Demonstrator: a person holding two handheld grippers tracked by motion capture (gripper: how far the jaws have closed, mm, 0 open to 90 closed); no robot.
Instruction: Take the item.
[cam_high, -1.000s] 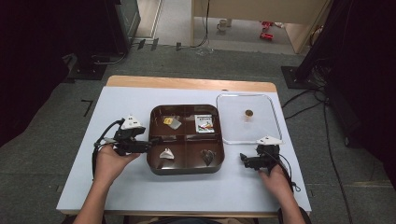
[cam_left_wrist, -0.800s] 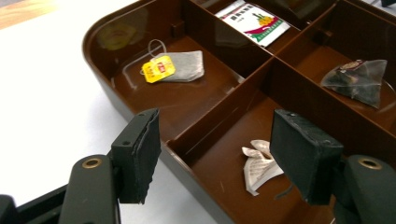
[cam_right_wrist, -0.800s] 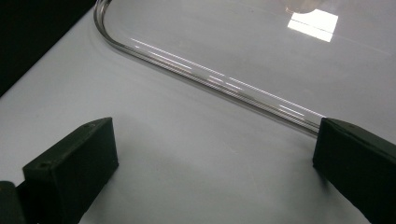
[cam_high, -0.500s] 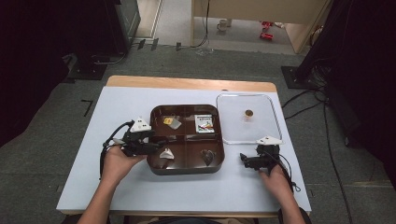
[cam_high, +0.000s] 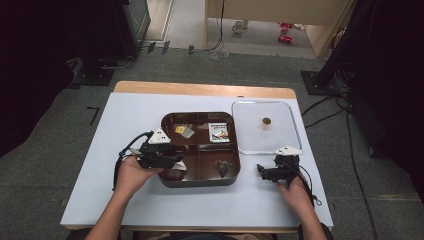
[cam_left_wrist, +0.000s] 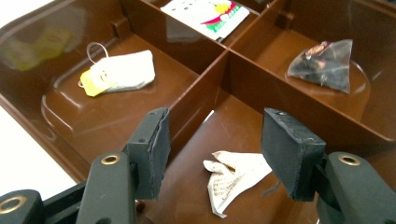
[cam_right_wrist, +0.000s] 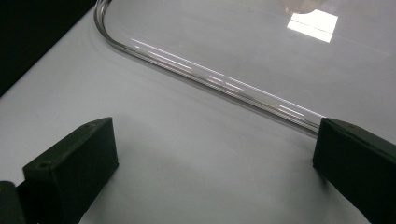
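A brown four-compartment tray (cam_high: 200, 183) sits mid-table. My left gripper (cam_high: 178, 162) reaches into its near-left compartment. In the left gripper view the left gripper (cam_left_wrist: 219, 154) stands open, and its jaws have just been closing. A crumpled white printed tea bag (cam_left_wrist: 236, 179) lies on the tray floor between and below the pads, untouched. Other compartments hold a white tea bag with a yellow tag (cam_left_wrist: 123, 72), a dark pyramid tea bag (cam_left_wrist: 324, 63) and a printed white packet (cam_left_wrist: 208, 14). My right gripper (cam_high: 262, 172) rests open on the table, with nothing between its fingers (cam_right_wrist: 74, 163).
A clear lid (cam_high: 290, 125) with a small gold knob (cam_high: 266, 120) lies right of the tray. Its rim (cam_right_wrist: 210, 77) runs just beyond the right gripper's jaws. The white table top (cam_high: 130, 115) ends in a wooden strip at the back.
My left gripper has moved right and slightly down, from beside the tray's left edge into its near-left compartment, and its jaws have narrowed. The right gripper has stayed put.
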